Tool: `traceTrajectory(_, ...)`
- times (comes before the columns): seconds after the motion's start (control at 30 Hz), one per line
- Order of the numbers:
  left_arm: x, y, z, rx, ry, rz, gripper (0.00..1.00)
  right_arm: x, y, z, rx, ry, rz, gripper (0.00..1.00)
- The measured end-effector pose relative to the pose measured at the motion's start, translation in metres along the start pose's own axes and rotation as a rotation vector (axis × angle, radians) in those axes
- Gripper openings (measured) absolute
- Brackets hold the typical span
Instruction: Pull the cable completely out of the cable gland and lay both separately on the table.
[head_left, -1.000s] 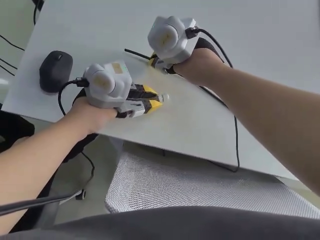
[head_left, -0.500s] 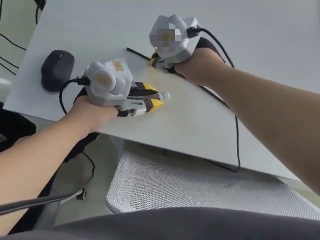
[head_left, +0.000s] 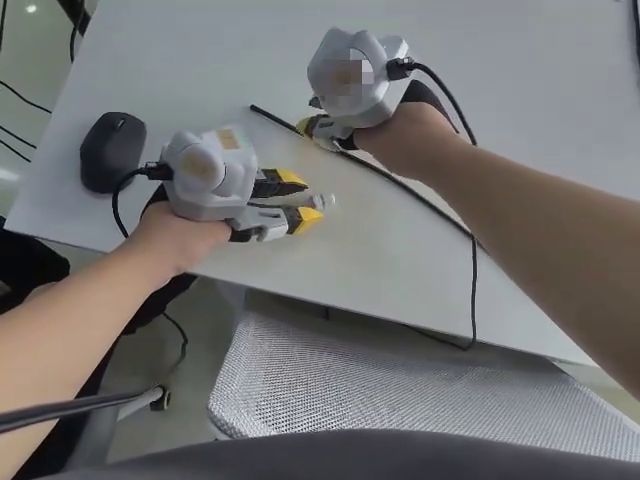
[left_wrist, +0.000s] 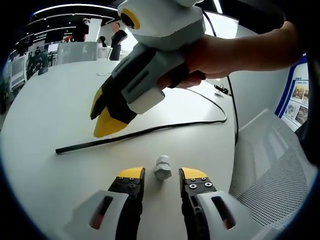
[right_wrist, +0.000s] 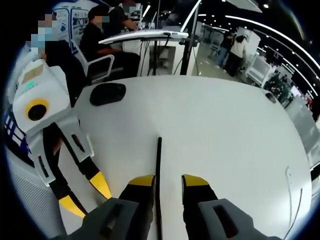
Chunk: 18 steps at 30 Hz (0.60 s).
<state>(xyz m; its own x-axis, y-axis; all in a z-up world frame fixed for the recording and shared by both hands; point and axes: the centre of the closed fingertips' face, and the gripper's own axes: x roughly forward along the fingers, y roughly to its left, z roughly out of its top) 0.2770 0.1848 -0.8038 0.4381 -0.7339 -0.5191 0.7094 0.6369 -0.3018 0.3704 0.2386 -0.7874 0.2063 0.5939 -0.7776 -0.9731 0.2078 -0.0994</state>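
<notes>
— Anything cut off in the right gripper view?
— Cable (right_wrist: 159, 165), at the bottom edge, between the jaws of the right gripper (right_wrist: 168, 181); contact with either jaw impossible to tell.
— And from the head view?
— Jaw tips mostly tucked under that gripper's own housing, cable's middle stretch lost beneath gripper and hand (head_left: 405, 130). Cable gland (head_left: 328, 199) too small for any detail.

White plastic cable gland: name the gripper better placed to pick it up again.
Left gripper: its open jaws flank the small white plastic cable gland on the white table. The right gripper straddles the thin black cable, apart from the gland.
</notes>
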Motion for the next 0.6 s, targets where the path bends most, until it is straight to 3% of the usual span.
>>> traceTrajectory(0.6, -0.012, -0.011, 0.011, -0.041, -0.026, 0.018, 0.37, -0.072, -0.003, 0.008, 0.092, -0.131, -0.045, 0.29)
